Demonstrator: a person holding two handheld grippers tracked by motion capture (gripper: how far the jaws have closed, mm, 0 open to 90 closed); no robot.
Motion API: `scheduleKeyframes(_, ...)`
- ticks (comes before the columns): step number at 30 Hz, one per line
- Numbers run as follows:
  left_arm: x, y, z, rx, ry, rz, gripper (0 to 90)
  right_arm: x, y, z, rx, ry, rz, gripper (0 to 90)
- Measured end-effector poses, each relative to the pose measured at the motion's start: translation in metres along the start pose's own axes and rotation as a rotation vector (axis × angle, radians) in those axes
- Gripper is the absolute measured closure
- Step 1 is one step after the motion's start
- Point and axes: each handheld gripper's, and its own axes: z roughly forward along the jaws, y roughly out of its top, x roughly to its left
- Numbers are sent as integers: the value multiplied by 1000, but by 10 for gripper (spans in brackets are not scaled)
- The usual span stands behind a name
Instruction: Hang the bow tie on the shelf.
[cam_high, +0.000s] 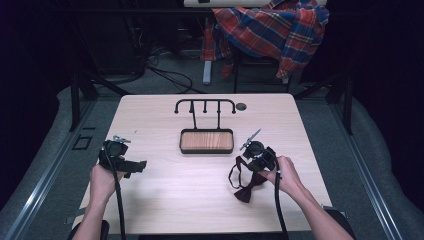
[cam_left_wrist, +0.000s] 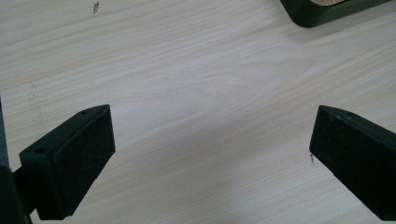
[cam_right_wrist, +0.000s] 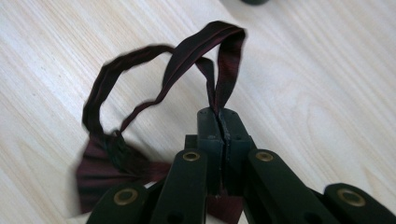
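Recording lab or studio workspace.
Pale wood-grain table (cam_high: 165, 200) under dark surroundings, loose floor cables (cam_high: 165, 75), metal frame rails (cam_high: 45, 185), plaid shirt (cam_high: 272, 25) draped on a chair behind.

Black two-jaw left gripper (cam_high: 131, 166) and right gripper (cam_high: 248, 159), black cable trailing from each. Flat rubbery pads (cam_left_wrist: 84, 156), brass rivets on linkage arms. Bare forearms, no sleeves.

No writing, label, brand, number or sign can be read anywhere in these pictures.
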Motion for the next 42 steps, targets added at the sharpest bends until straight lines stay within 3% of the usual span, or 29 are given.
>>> scheduleKeyframes(4, -1, 0, 0, -4, 1, 1, 1, 0, 1, -5, -38, -9, 12, 891)
scheduleKeyframes(10, 0, 0, 0, -2, 5, 7, 2, -2, 3, -15, -55, -37, 0, 891)
scheduleKeyframes(16, 1, -1, -1, -5, 8, 3, 2, -6, 6, -24, -115, -63, 10, 891)
scheduleKeyframes(36, 1, -1, 1, 4, 3, 3, 1, -10, 17, -44, -181, -137, -8, 894)
scheduleKeyframes(42, 0, -1, 2, 7, 0, 8, 1, -11, 26, -54, -225, -145, -12, 893)
